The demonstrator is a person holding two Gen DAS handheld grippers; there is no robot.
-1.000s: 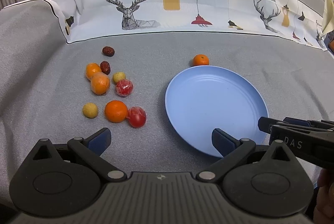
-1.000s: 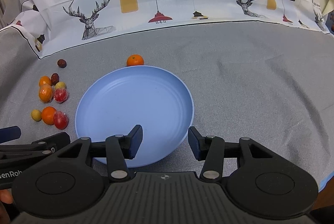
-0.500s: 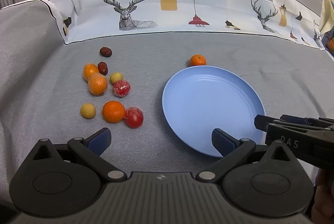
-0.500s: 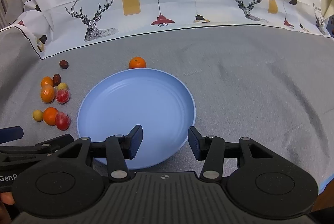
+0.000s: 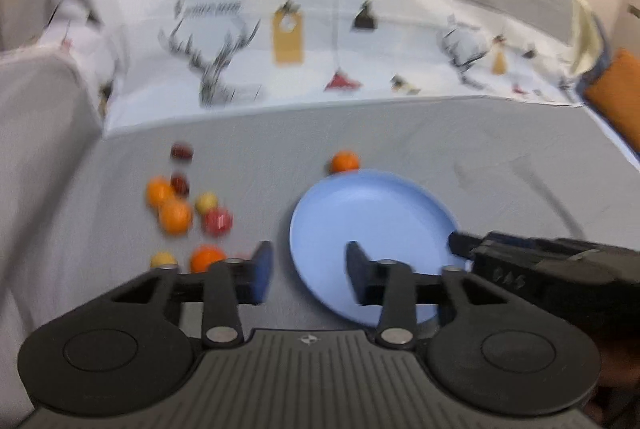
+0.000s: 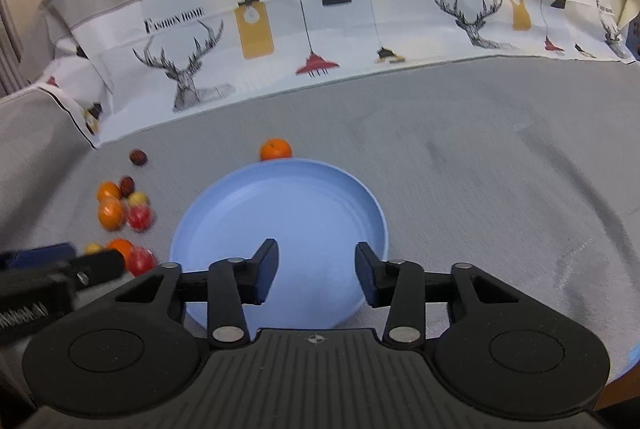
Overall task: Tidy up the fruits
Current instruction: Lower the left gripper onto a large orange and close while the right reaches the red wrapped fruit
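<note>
Bright even light, left view motion-blurred

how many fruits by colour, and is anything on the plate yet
orange: 4, three in the left cluster, one behind the plate
red: 2
yellow: 2
dark red: 2
total: 10
on the plate: 0
</note>
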